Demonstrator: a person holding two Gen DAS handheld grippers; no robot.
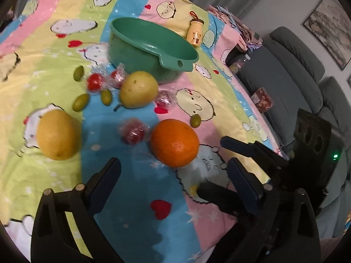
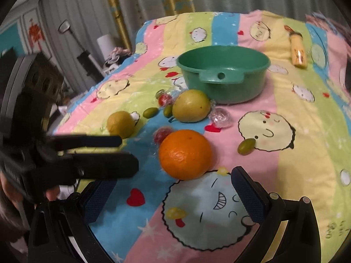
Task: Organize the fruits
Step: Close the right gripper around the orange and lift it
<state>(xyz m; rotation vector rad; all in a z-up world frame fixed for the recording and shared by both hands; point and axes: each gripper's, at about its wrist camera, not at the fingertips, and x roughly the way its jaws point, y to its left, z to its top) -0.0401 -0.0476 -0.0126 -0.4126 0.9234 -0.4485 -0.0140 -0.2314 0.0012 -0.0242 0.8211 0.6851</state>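
Observation:
An orange point(image 1: 175, 142) lies on the cartoon-print sheet just beyond the fingertips of my left gripper point(image 1: 173, 169), which is open and holds nothing. Behind it lie a yellow-green pear point(image 1: 138, 92), a yellow citrus fruit point(image 1: 58, 134), several small green fruits point(image 1: 80, 102) and several plastic-wrapped red fruits point(image 1: 133, 132). The green basin point(image 1: 140, 59) stands empty at the back. My right gripper point(image 2: 173, 178) is open too, close in front of the orange point(image 2: 185, 153). The left gripper point(image 2: 128, 152) reaches in from the left of the right wrist view.
A small yellow bottle point(image 1: 195, 34) lies beyond the basin. The striped sheet point(image 1: 208, 208) drops off at the right edge toward a grey sofa point(image 1: 296, 65). Folded clothes point(image 1: 232, 22) sit at the far corner. Curtains and a cabinet point(image 2: 33, 35) stand behind.

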